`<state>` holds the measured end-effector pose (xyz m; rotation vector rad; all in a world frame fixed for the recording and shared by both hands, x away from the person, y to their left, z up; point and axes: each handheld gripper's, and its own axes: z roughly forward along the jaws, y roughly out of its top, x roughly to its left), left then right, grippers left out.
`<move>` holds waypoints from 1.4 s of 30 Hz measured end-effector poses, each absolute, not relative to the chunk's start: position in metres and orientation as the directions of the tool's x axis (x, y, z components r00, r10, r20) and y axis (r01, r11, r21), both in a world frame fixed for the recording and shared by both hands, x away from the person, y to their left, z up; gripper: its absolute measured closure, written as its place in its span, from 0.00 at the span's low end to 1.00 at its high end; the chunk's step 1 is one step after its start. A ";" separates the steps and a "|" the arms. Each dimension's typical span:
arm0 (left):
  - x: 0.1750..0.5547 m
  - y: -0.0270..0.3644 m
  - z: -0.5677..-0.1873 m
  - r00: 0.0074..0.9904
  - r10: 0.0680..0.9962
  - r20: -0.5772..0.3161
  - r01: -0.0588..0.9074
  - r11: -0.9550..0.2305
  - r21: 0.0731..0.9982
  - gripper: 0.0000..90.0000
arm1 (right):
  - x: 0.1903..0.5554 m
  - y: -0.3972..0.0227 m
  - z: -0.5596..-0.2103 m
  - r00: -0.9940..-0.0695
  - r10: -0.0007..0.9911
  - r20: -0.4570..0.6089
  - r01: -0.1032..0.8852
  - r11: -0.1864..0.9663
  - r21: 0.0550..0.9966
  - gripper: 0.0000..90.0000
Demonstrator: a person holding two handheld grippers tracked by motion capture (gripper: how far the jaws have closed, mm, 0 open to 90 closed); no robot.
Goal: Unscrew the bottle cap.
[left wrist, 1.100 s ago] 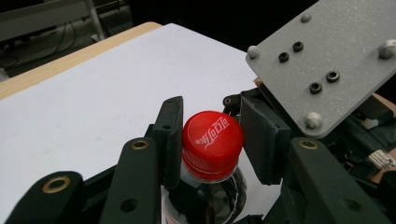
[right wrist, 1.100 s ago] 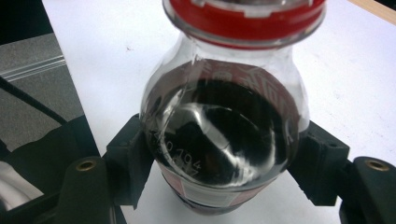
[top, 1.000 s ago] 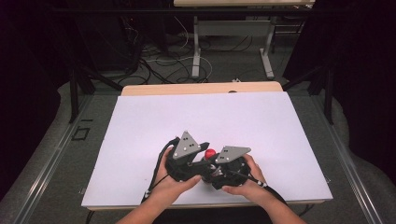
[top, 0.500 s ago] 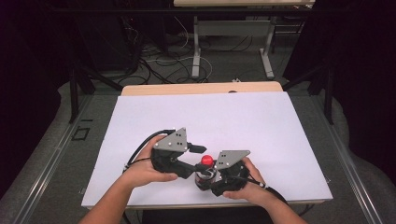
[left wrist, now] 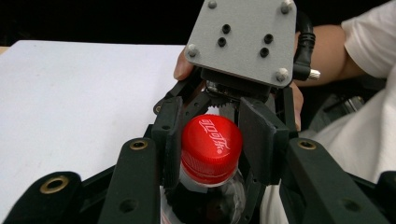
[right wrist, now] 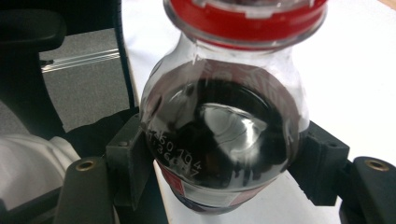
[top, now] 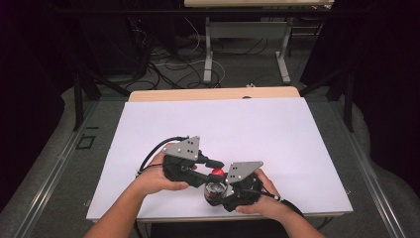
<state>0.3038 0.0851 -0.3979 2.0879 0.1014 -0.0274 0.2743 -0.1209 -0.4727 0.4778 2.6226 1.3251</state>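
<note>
here, near the front edge of the white table [top: 277, 129], a small bottle [top: 216, 191] of dark drink sits between the two grippers; the right gripper [top: 229, 191] grips its body, its pads pressed on either side of the rounded shoulder, as the right gripper view shows with the bottle [right wrist: 224, 140] wedged between the two black pads; the red cap [right wrist: 245, 18] sits at the top of that view, and white table lies behind it; the left gripper [top: 210, 166] comes in from the left in the high view, and its jaws have just been closing, with the red cap [top: 217, 172] between them; in the left gripper view the cap [left wrist: 211, 149] stands between the two black pads, the left pad touching its side and the right pad close against it, so the tongs are narrowed on the cap; white lettering runs across the cap top; behind it in that view the right gripper's grey plate [left wrist: 243, 39] and the person's right hand [left wrist: 187, 70] face the camera; the person's left hand [top: 156, 178] wraps the left gripper's body, and a black cable [top: 156, 151] loops out behind it onto the table; both forearms enter from the bottom of the high view.
</note>
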 end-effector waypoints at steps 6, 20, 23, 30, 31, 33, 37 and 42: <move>0.292 0.075 -0.402 0.955 0.293 -0.057 0.192 -0.457 0.868 0.68 | 0.280 -0.124 -0.475 -0.899 0.438 0.024 0.285 0.543 0.790 0.34; 0.262 0.046 -0.405 0.775 0.631 0.022 0.279 -0.374 0.885 0.68 | 0.286 -0.127 -0.475 -0.841 0.541 0.004 0.333 0.512 0.792 0.34; 0.264 0.049 -0.404 0.787 0.617 -0.009 0.290 -0.358 0.887 0.64 | 0.286 -0.128 -0.474 -0.838 0.546 0.000 0.329 0.505 0.798 0.34; 0.266 0.067 -0.395 0.837 0.546 -0.043 0.279 -0.359 0.890 0.47 | 0.287 -0.129 -0.474 -0.851 0.525 0.010 0.320 0.504 0.802 0.34; 0.268 0.070 -0.393 0.853 0.519 -0.062 0.284 -0.361 0.888 0.45 | 0.286 -0.129 -0.474 -0.846 0.534 0.018 0.330 0.497 0.802 0.34; 0.273 0.075 -0.389 0.894 0.442 -0.077 0.273 -0.400 0.875 0.45 | 0.284 -0.129 -0.473 -0.856 0.516 0.022 0.325 0.505 0.799 0.34; 0.286 0.085 -0.384 0.949 0.315 -0.020 0.178 -0.482 0.858 0.45 | 0.281 -0.126 -0.472 -0.881 0.473 -0.003 0.275 0.518 0.810 0.34; 0.297 0.093 -0.386 0.988 0.155 -0.003 0.087 -0.540 0.837 0.45 | 0.277 -0.122 -0.471 -0.902 0.432 -0.001 0.249 0.522 0.815 0.34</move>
